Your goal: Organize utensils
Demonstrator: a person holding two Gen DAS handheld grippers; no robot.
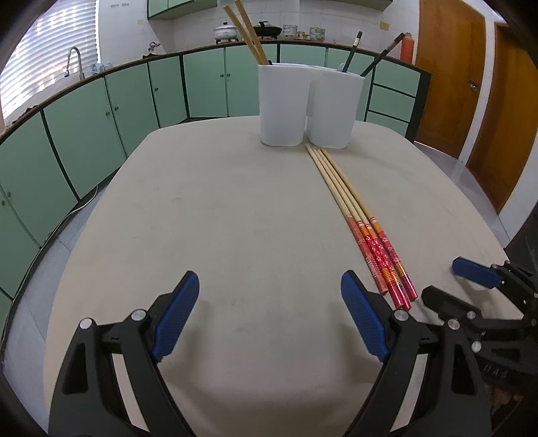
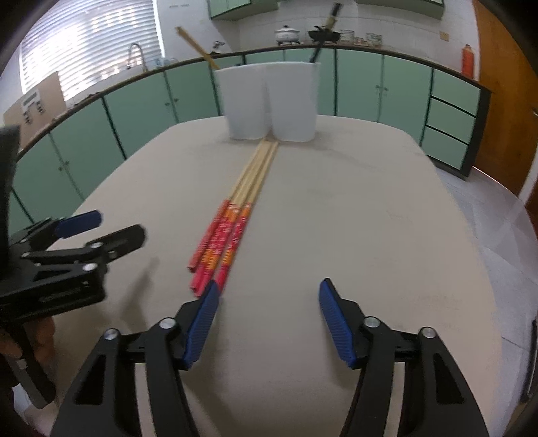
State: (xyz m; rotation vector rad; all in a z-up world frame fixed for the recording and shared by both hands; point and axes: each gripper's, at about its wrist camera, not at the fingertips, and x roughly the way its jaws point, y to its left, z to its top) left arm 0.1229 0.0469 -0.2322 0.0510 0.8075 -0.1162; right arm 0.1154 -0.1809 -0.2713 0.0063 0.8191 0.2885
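Note:
Three bamboo chopsticks with red and orange handles (image 1: 356,215) lie side by side on the beige table (image 1: 235,218), tips toward two white cups. The left cup (image 1: 282,104) holds plain bamboo chopsticks (image 1: 247,32). The right cup (image 1: 334,111) holds dark chopsticks (image 1: 351,52). My left gripper (image 1: 269,295) is open and empty, left of the red handles. My right gripper (image 2: 269,302) is open and empty, its left finger (image 2: 201,322) close to the handle ends (image 2: 215,252). The cups also show in the right wrist view (image 2: 269,101).
Green kitchen cabinets (image 1: 101,117) run behind the table, with a sink tap (image 1: 74,58) and pots on the counter. Wooden doors (image 1: 470,84) stand at the right. The other gripper shows in each view, the right one (image 1: 477,279) and the left one (image 2: 77,242).

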